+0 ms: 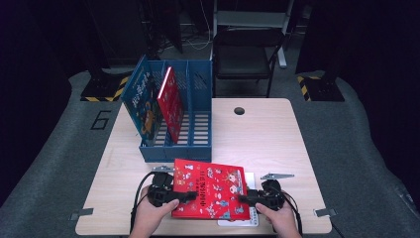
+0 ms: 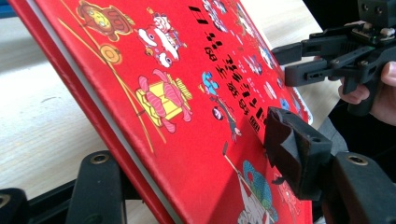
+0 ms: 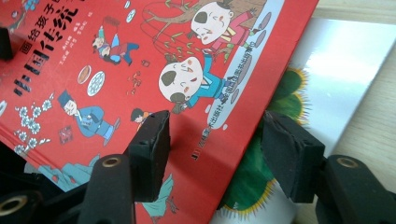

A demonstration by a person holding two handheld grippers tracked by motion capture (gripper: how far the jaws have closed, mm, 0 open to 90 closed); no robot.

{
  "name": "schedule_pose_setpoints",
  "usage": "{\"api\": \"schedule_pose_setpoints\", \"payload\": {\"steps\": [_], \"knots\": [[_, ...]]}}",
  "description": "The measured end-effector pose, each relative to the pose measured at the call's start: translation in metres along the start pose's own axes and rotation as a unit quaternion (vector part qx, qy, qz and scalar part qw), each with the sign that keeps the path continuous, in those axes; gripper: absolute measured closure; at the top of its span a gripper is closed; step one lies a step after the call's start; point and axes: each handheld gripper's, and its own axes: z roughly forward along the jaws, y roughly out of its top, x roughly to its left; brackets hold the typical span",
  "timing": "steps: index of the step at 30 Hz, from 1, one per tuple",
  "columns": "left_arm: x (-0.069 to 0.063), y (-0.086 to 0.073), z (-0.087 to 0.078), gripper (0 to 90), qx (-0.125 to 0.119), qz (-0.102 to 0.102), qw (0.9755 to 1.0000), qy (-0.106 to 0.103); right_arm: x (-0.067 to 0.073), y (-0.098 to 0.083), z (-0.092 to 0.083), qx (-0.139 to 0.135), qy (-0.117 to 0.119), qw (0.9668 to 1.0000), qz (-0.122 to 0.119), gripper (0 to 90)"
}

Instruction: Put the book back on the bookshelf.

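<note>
Evidently both grippers work the red book (image 1: 210,189) at the table's (image 1: 267,139) near edge. The left gripper (image 1: 179,197) comes in from nine o'clock; in its own view the jaws straddle the book's spine edge, one under it, one over the cover, and I cannot tell whether the pads (image 2: 292,154) bite. The right gripper (image 1: 246,198) comes in from three o'clock, its jaws spread either side of the book's other edge, one over the cover, one over a second book (image 3: 261,186) with a green picture lying beneath; a clear gap shows, so nothing is pinched there. Taking opposite edges would keep a wide, floppy book level when lifted. At twelve o'clock stands a blue rack (image 1: 176,116), already holding a blue book (image 1: 143,99) and another red one (image 1: 171,101), probably this book's destination.
</note>
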Motion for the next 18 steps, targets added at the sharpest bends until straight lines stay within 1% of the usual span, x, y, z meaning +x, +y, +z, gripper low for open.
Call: {"api": "schedule_pose_setpoints", "payload": {"steps": [1, 2, 3, 4, 5, 6, 7, 8, 9, 10, 11, 12, 13, 14, 15, 16, 18], "knots": [[0.001, 0.0, -0.001, 39.4, -0.001, -0.005, 1.0, 0.0, 0.001, 0.0, 0.001, 0.001, 0.0, 1.0, -0.001, 41.2], [0.001, 0.001, -0.002, 40.5, -0.003, -0.01, 0.9999, -0.004, 0.001, 0.001, 0.002, 0.0, 0.002, 1.0, -0.007, 40.2], [0.002, 0.001, -0.003, 41.2, -0.004, -0.007, 1.0, -0.001, 0.002, 0.001, 0.003, 0.003, 0.005, 0.9999, -0.015, 38.7], [0.002, 0.002, -0.004, 41.5, -0.001, -0.007, 1.0, -0.003, 0.004, 0.001, 0.004, 0.005, 0.004, 0.9998, -0.019, 38.0], [0.002, 0.002, -0.004, 41.8, -0.002, -0.01, 0.9999, -0.004, 0.006, 0.002, 0.005, 0.006, 0.0, 0.9996, -0.028, 36.5], [0.001, 0.002, -0.005, 42.1, -0.006, -0.01, 0.9999, 0.0, 0.007, 0.002, 0.006, 0.005, 0.0, 0.9993, -0.036, 34.8], [0.002, 0.003, -0.006, 42.5, -0.003, -0.009, 0.9999, -0.002, 0.008, 0.002, 0.007, 0.006, 0.0, 0.9993, -0.037, 33.9], [0.001, 0.003, -0.007, 43.1, -0.005, -0.012, 0.9999, -0.002, 0.008, 0.002, 0.007, 0.007, 0.002, 0.9993, -0.037, 33.6], [0.002, 0.004, -0.009, 43.8, -0.005, -0.01, 0.9999, -0.003, 0.008, 0.003, 0.008, 0.006, 0.003, 0.9993, -0.036, 33.7], [0.001, 0.005, -0.01, 44.6, -0.004, -0.013, 0.9999, -0.006, 0.008, 0.003, 0.008, 0.006, 0.006, 0.9994, -0.035, 33.7], [0.001, 0.005, -0.01, 45.1, -0.008, -0.014, 0.9999, -0.004, 0.008, 0.003, 0.008, 0.007, 0.009, 0.9994, -0.033, 33.7], [0.001, 0.007, -0.012, 45.4, -0.004, -0.01, 0.9999, -0.004, 0.008, 0.003, 0.009, 0.007, 0.01, 0.9994, -0.032, 33.7], [0.0, 0.008, -0.012, 45.7, -0.006, -0.009, 0.9999, -0.002, 0.008, 0.003, 0.009, 0.007, 0.012, 0.9994, -0.033, 33.7], [-0.001, 0.009, -0.013, 46.0, -0.003, -0.012, 0.9999, -0.003, 0.008, 0.003, 0.009, 0.006, 0.014, 0.9994, -0.031, 33.7], [-0.001, 0.01, -0.014, 46.2, -0.003, -0.007, 1.0, 0.0, 0.008, 0.003, 0.01, 0.005, 0.015, 0.9993, -0.033, 33.7], [-0.002, 0.011, -0.014, 46.8, -0.004, -0.011, 0.9999, -0.002, 0.007, 0.003, 0.01, 0.005, 0.016, 0.9994, -0.031, 33.6], [-0.002, 0.013, -0.016, 48.2, -0.003, -0.011, 0.9999, -0.004, 0.007, 0.003, 0.01, 0.003, 0.019, 0.9995, -0.027, 33.5]]}}
